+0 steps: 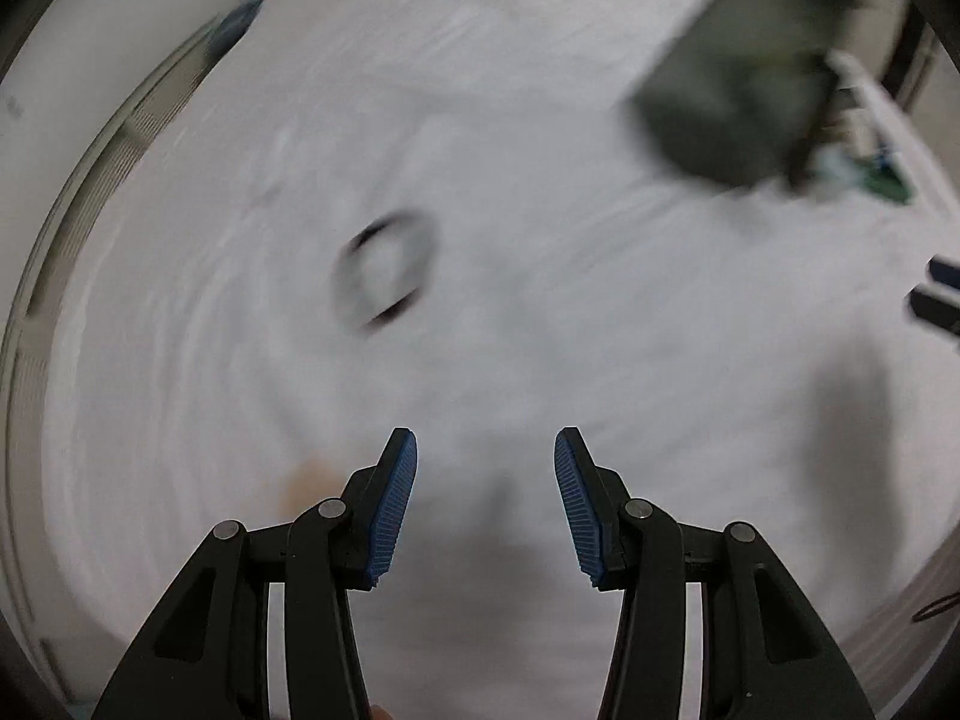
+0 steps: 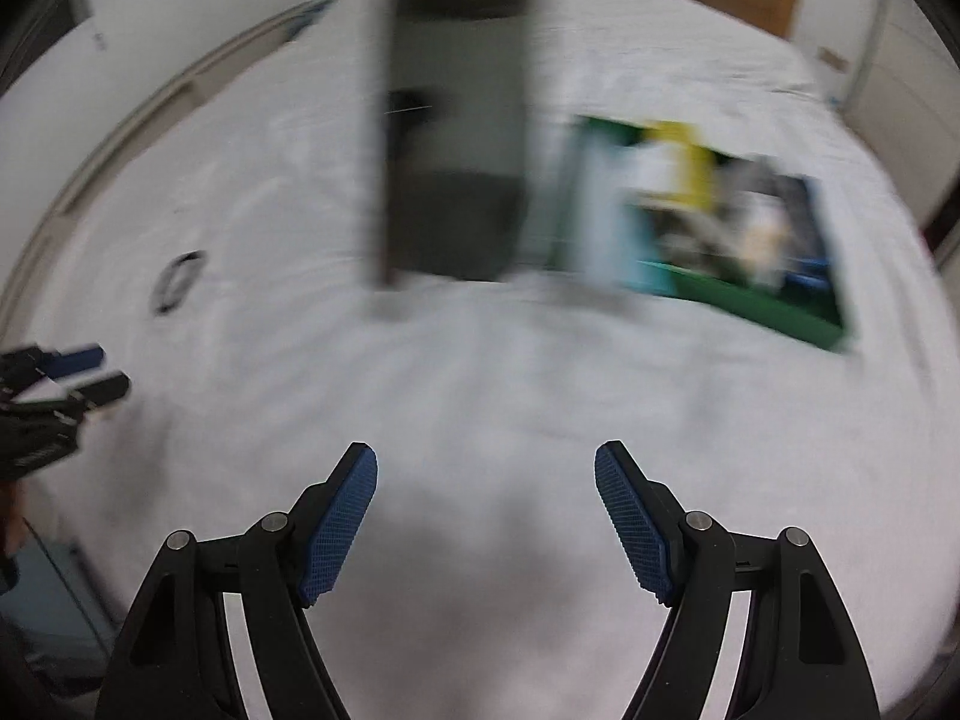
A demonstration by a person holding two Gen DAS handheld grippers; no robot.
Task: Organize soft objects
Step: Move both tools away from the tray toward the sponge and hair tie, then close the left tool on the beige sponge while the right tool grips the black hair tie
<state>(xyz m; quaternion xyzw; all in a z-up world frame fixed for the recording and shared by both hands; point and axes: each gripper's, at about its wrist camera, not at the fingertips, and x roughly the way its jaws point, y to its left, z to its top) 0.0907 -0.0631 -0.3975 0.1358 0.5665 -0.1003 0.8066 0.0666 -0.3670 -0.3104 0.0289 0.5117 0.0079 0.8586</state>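
So your left gripper [image 1: 485, 450], empty and half-spread, sat nearer the dark ring [image 1: 387, 273] lying straight ahead; right gripper [image 2: 486, 468] gaped wide.

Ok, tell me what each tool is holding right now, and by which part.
Nothing is held. The left tool and the right tool both stand open over the white sheet, with nothing between their pads.
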